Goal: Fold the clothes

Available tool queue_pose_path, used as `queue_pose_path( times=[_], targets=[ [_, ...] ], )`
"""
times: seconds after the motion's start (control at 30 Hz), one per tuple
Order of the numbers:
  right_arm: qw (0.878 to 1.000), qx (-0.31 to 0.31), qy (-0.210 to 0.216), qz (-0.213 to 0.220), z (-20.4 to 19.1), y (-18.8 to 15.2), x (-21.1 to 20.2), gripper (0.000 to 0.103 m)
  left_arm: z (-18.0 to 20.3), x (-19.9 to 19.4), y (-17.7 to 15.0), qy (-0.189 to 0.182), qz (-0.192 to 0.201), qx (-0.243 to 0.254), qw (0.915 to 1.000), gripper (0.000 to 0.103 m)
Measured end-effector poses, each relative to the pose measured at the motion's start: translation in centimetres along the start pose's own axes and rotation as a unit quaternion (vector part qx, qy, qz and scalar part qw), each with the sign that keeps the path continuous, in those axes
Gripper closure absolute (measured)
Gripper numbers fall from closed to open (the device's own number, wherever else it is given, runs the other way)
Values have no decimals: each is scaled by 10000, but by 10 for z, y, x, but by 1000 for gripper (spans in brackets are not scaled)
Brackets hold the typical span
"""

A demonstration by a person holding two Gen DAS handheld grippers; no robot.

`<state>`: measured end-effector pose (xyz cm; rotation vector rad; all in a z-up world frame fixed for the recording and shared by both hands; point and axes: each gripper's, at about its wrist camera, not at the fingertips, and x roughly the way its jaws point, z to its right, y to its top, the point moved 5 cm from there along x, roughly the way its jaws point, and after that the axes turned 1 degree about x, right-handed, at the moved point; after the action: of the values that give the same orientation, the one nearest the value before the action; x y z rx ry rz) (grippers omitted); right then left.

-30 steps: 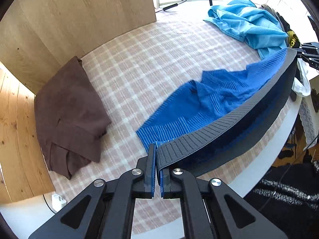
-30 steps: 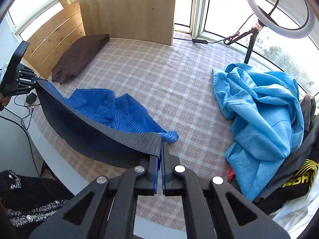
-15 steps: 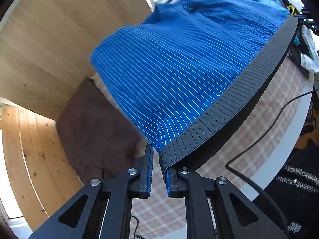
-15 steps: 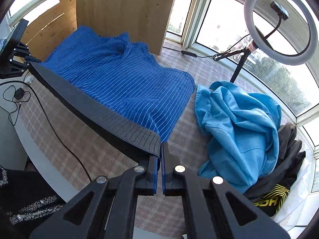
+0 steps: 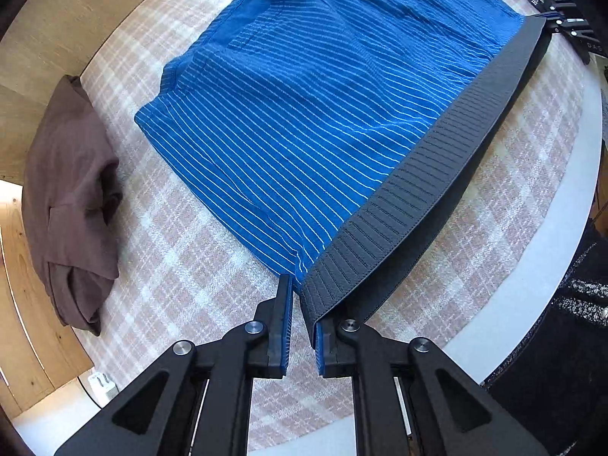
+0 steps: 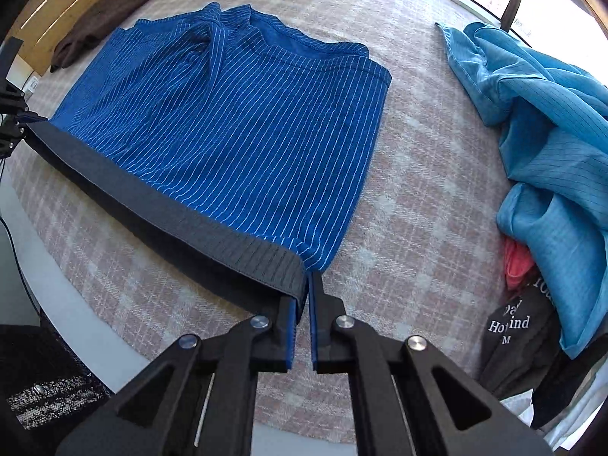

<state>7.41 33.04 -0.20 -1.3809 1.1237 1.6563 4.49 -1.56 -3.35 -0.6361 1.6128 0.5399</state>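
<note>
A blue pinstriped sweater (image 5: 311, 114) lies spread flat on the checked tablecloth (image 5: 182, 266) of a round table (image 5: 562, 258), its dark grey ribbed hem (image 5: 429, 174) running along the near edge and its neckline toward the far side. The left gripper (image 5: 300, 323) sits at one hem corner; its fingers (image 5: 283, 326) stand slightly parted, with the corner of the hem draped against the right-hand pad, so a firm pinch cannot be told. The right gripper (image 6: 302, 319) is at the opposite hem corner, its pads nearly closed with the grey band tucked between them. A folded brown garment (image 5: 72, 197) rests at the table's left edge. A light blue shirt (image 6: 539, 133) is heaped at the right edge, beside a black printed garment (image 6: 513, 334).
</note>
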Motion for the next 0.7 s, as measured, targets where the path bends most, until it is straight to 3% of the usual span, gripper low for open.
queue_pose_path(
  times=[0.13, 0.27, 0.33, 0.53, 0.63, 0.7],
  targets=[
    [9995, -250, -104, 147, 0, -8, -18, 66, 6, -9, -14, 54, 128, -4, 9999, 78],
    [9987, -403, 12, 309, 4, -16, -38, 65, 11, -12, -28, -25, 240, -84, 9997, 71],
    [9981, -395, 218, 409, 7, -14, -46, 65, 13, -11, -31, 129, 348, -54, 9993, 67],
    [9942, -1065, 116, 28, -25, -12, -10, 65, 44, 1, -36, 189, 283, 271, 9991, 66],
    [9896, -1437, -7, -36, -31, -18, -7, 65, 58, -4, -44, 73, 426, 602, 9973, 60],
    [9891, -1467, 120, 39, -29, -19, -11, 65, 46, -14, -47, -267, 671, 279, 9970, 58]
  ],
)
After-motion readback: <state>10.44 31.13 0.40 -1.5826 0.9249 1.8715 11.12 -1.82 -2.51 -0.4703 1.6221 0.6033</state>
